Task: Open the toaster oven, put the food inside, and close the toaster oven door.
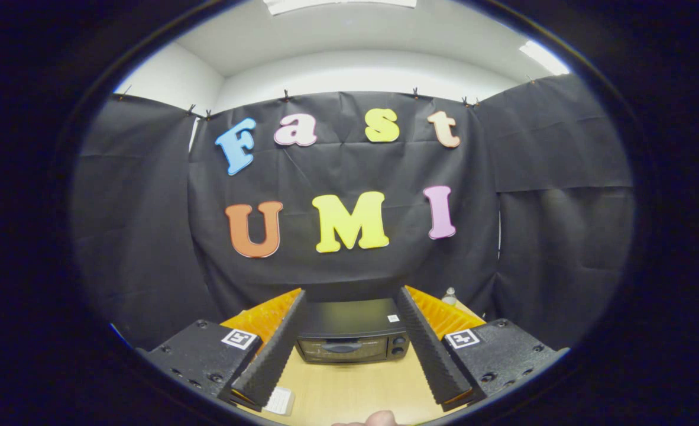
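Gripper view: we see the gripper [349, 343] held above a light wooden worktop [349, 390], its two ribbed black fingers [269, 355] spread wide apart with nothing between their pads. Beyond the fingers, framed in the gap between them, sits the toaster oven [352, 334], a black box with its glass door [340, 350] shut and two knobs [398, 345] at the side nearer our right finger. It stands on the worktop, well ahead of the fingertips and apart from them. A small pale item [280, 401] lies on the worktop just beside the base of the left finger; we cannot tell what it is. Past the right finger, near the cloth wall, the top of a small clear bottle [449, 296] shows. Between the finger bases, closest to us, a bit of a person's hand [376, 419] shows.
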A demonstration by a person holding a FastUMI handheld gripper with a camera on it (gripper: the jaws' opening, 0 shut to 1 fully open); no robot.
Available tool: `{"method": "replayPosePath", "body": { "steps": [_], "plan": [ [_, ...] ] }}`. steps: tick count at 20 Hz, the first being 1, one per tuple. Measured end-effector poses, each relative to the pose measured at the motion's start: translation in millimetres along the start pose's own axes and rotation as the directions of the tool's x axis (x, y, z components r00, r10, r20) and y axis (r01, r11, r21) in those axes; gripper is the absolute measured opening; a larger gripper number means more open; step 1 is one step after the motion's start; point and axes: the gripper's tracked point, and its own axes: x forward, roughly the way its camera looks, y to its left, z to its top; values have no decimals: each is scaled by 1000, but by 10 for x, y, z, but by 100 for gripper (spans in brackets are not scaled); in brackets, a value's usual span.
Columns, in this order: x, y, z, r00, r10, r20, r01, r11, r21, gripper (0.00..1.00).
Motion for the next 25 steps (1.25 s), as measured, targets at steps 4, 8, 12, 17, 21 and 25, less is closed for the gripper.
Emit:
{"method": "replayPosePath", "body": {
  "steps": [4, 8, 12, 17, 21, 25],
  "plan": [
    [-28, -21, -50, 1000, 4, -16, -4, 1000, 19, 100],
    [-43, -38, -71, 1000, 7, -20, -7, 1000, 10, 100],
    [-43, -51, -81, 1000, 8, -25, -8, 1000, 1, 100],
    [-44, -75, -70, 1000, 9, -21, -9, 1000, 9, 100],
    [-39, -88, -74, 1000, 5, -19, -4, 1000, 11, 100],
    [-37, -109, -111, 999, 1, -34, 0, 1000, 20, 100]
  ]
}}
